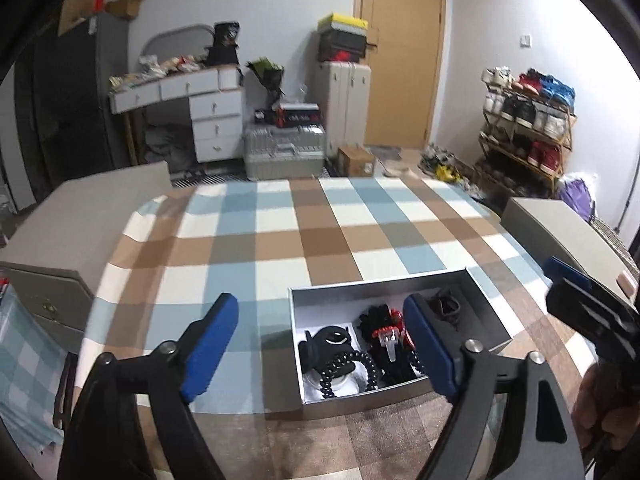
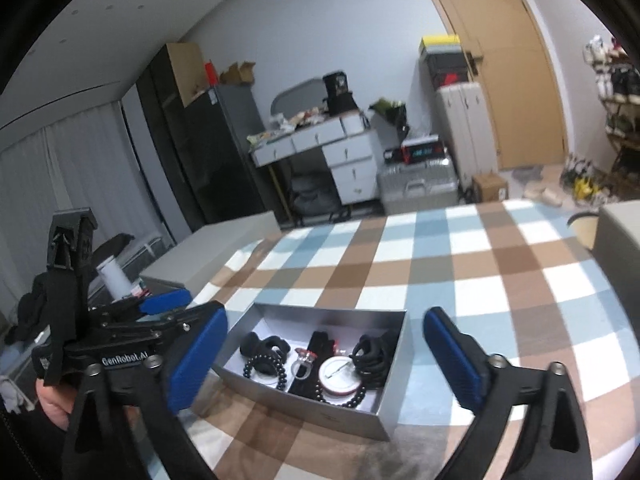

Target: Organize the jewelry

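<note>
An open silver-grey cardboard box (image 1: 394, 286) sits on the surface covered by a blue, brown and white checked cloth (image 1: 280, 240), near its front edge. Inside the box lies the jewelry: a string of round black beads (image 2: 266, 364) toward the left end, with a chunky black hair clip (image 2: 266, 346) just behind it; a clear plastic ring with a red top (image 2: 306, 360) near the middle; a round white disc with a red rim (image 2: 340, 376) right of that, with more black beads (image 2: 344, 398) curling along its front edge; and a bundle of black cords (image 2: 374, 356) toward the right end.

The left hand-held gripper (image 1: 326, 350) hangs over the front left part of the box with its blue-padded jaws spread wide, one pad left of the box over bare cloth, the other above the box's middle. Nothing is between them and they touch nothing.

The right hand-held gripper (image 2: 324, 364) faces the box from the front, its jaws also spread wide, standing either side of the box without touching it. A person's hand (image 1: 600, 404) grips its handle at the right of the box.
</note>
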Demonstrator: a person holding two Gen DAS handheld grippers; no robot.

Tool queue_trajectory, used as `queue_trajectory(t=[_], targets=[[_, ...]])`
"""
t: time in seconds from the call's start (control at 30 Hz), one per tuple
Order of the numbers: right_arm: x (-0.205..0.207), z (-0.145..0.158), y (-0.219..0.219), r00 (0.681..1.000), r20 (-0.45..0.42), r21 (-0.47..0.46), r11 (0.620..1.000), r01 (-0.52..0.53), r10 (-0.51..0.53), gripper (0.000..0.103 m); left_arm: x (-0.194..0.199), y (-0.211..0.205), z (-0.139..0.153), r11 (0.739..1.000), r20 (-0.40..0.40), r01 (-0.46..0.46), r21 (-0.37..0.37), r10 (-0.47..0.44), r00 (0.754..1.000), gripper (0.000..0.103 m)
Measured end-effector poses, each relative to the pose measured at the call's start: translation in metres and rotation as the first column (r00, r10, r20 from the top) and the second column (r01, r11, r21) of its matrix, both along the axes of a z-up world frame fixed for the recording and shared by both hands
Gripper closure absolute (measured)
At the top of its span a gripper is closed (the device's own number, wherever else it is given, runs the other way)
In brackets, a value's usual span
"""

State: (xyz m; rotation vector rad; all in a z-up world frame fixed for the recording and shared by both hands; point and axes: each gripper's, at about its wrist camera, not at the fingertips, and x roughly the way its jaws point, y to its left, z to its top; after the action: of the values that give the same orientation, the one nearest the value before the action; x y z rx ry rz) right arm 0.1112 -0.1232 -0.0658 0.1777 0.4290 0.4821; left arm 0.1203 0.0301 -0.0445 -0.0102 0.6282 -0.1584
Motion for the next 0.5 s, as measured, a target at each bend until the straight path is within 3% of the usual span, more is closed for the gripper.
queue_trajectory(t=[0.07, 0.23, 0.5], targets=[[-0.007, 0.001, 0.001, 1.0, 0.028, -0.012, 1.0, 0.005, -0.004, 0.0, -0.005, 0.0, 0.003, 1.0, 0.03, -0.024, 0.004, 0.024, 0.999, 0.019], [-0.027, -0.001, 0.006, 0.992, 0.128, -0.032, 0.999, 0.01, -0.006, 0.0, -0.019, -0.001, 0.003, 0.999, 0.125, -0.035, -0.023, 0.038, 0.991, 0.002], [-0.053, 0.0, 0.008, 0.967, 0.25, -0.055, 0.997, 0.059, -0.044, 0.0, -0.051, 0.001, 0.008, 0.993, 0.306, -0.114, -0.038, 0.121, 0.944, 0.001]])
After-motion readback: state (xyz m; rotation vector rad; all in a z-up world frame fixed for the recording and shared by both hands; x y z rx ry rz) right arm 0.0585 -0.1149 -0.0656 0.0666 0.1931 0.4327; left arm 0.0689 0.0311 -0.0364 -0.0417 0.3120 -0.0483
